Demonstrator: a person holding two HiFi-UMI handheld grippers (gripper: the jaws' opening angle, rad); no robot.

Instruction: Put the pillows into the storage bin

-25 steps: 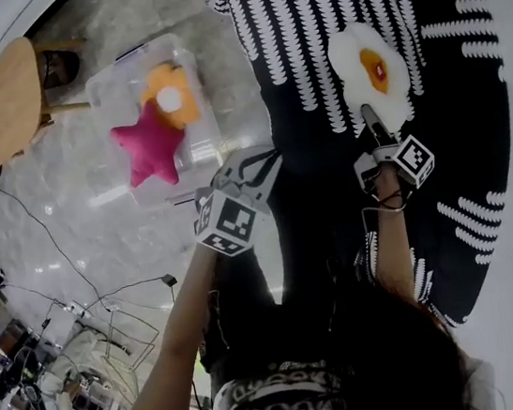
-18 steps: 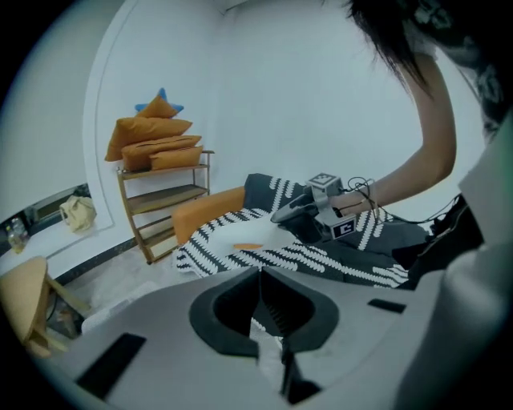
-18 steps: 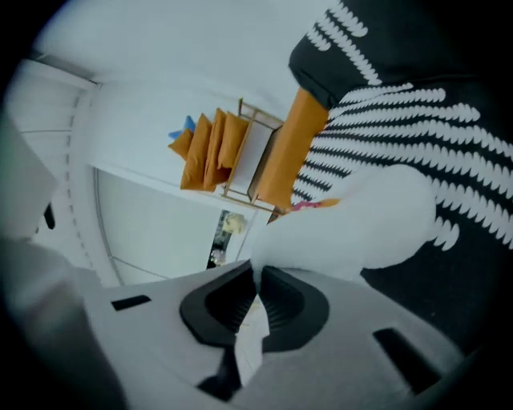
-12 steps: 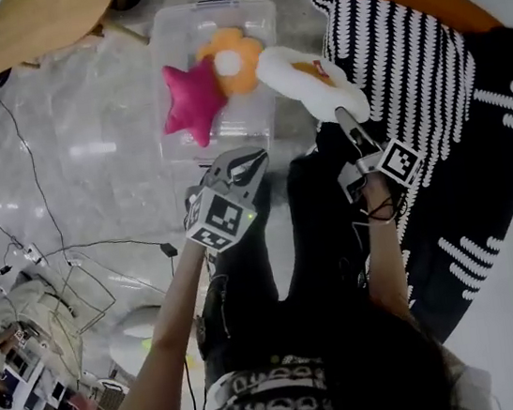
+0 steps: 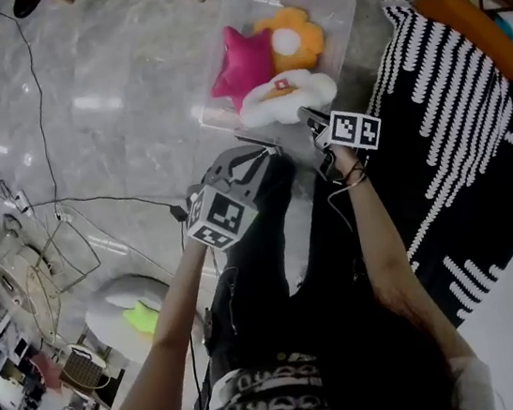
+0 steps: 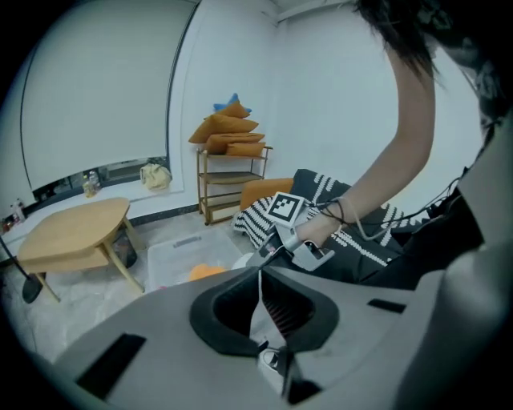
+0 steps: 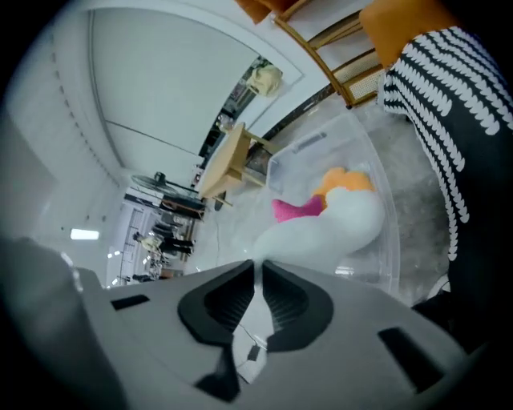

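Drop step: right tool (image 5: 307, 116) pinched egg pillow (image 5: 281, 99) edge, jaws just easing open, storage bin (image 5: 335, 8) right below. Left tool (image 5: 254, 155) jaws together, empty. Next needed: full release.

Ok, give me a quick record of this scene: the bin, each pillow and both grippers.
container: clear storage bin, open top
already inside: pink star pillow, orange flower pillow
in transit: white egg pillow, at the bin's near edge, beside the star pillow
right gripper: fingers shut on the egg pillow
left gripper: fingers shut, nothing held, short of the bin
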